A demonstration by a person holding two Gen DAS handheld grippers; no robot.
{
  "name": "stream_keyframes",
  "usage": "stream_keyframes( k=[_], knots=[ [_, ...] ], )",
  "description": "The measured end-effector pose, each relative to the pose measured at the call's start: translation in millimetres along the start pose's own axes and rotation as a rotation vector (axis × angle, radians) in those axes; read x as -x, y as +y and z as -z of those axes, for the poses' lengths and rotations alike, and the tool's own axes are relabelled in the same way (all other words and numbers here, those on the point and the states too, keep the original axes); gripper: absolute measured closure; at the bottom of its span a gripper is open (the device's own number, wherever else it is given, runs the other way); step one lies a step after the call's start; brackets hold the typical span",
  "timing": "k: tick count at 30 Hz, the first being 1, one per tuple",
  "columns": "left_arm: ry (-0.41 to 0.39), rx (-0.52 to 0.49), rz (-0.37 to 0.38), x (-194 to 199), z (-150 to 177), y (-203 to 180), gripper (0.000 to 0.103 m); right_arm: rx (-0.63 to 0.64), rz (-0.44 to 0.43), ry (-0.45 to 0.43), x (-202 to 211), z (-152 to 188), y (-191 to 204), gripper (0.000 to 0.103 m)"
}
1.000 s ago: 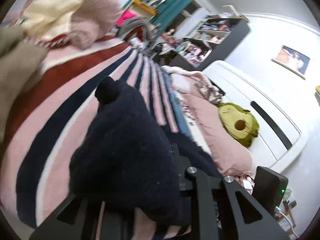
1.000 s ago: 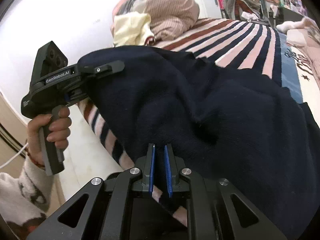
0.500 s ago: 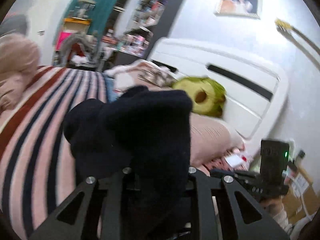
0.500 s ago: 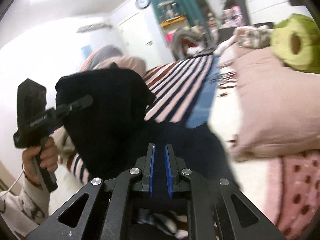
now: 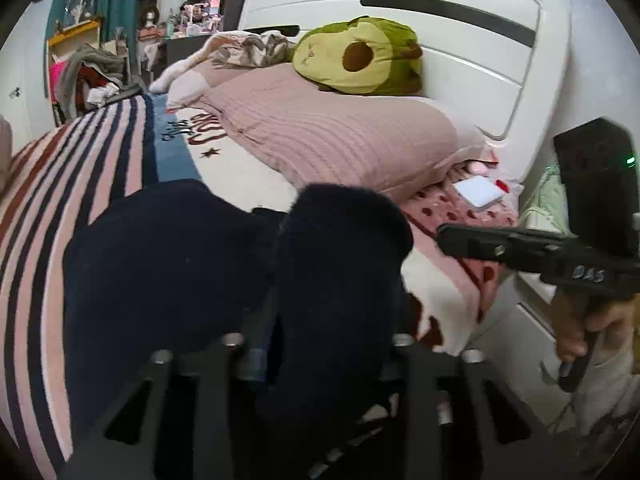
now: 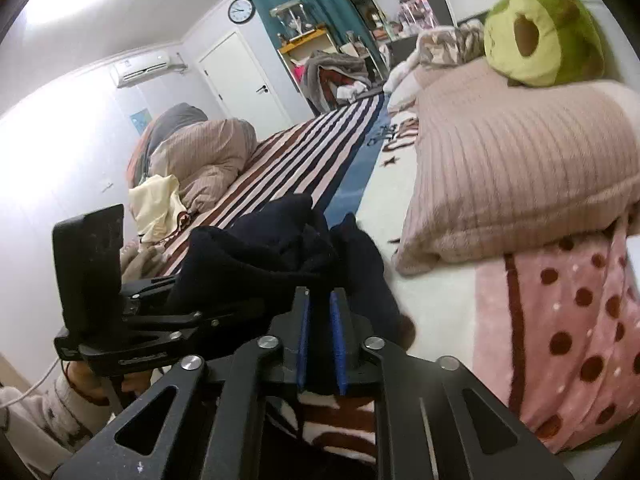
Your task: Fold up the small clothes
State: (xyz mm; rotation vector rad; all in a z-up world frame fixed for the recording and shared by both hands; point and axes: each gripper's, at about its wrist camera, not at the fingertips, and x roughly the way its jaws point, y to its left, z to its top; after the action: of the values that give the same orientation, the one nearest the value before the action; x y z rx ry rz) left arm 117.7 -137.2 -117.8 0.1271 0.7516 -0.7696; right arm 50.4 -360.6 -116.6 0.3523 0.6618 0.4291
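Note:
A dark navy fleece garment (image 5: pixel 168 264) lies bunched on the striped bedspread (image 5: pixel 36 208). In the left wrist view it drapes over my left gripper (image 5: pixel 320 344) and hides the fingertips; the gripper is shut on its edge. In the right wrist view the same garment (image 6: pixel 280 248) sits just ahead of my right gripper (image 6: pixel 320 340). The blue pads (image 6: pixel 303 340) stand a narrow gap apart with dark cloth between them. The left gripper (image 6: pixel 168 312) shows at the left, under the cloth. The right gripper (image 5: pixel 520 244) shows at the right of the left wrist view.
A pink ribbed pillow (image 5: pixel 340 136) with an avocado plush (image 5: pixel 360 56) lies by the white headboard (image 5: pixel 460 40). A pink dotted blanket (image 6: pixel 568 320) covers the near corner. A rolled duvet (image 6: pixel 200 152) and cream cloth (image 6: pixel 156 204) lie at the far left.
Both grippers have swung with the garment from over the stripes toward the pillow end and lowered it. The garment, held up and spread a second ago, is now bunched low on the bed.

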Motion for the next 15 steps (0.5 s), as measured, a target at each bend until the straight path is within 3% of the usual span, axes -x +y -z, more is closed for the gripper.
stream_keyframes(
  k=[3,11,13,15],
  knots=[
    [0.003,-0.026,0.090,13.2,-2.8,-5.5,0.032,-0.018,-0.007,-0.011,4.8,0.0,-0.9,0.077],
    [-0.122,0.027,0.099,81.5,-1.1,-5.2,0.030,-0.084,-0.042,-0.039,17.4,-5.8,1.0,0.048],
    [-0.162,0.048,0.046,106.1,3.3,8.5,0.030,-0.098,-0.053,-0.047,18.1,-5.4,7.7,0.034],
    [-0.181,0.063,-0.015,120.8,8.1,22.4,0.028,-0.118,-0.082,-0.048,17.0,-3.5,16.2,0.030]
  ],
)
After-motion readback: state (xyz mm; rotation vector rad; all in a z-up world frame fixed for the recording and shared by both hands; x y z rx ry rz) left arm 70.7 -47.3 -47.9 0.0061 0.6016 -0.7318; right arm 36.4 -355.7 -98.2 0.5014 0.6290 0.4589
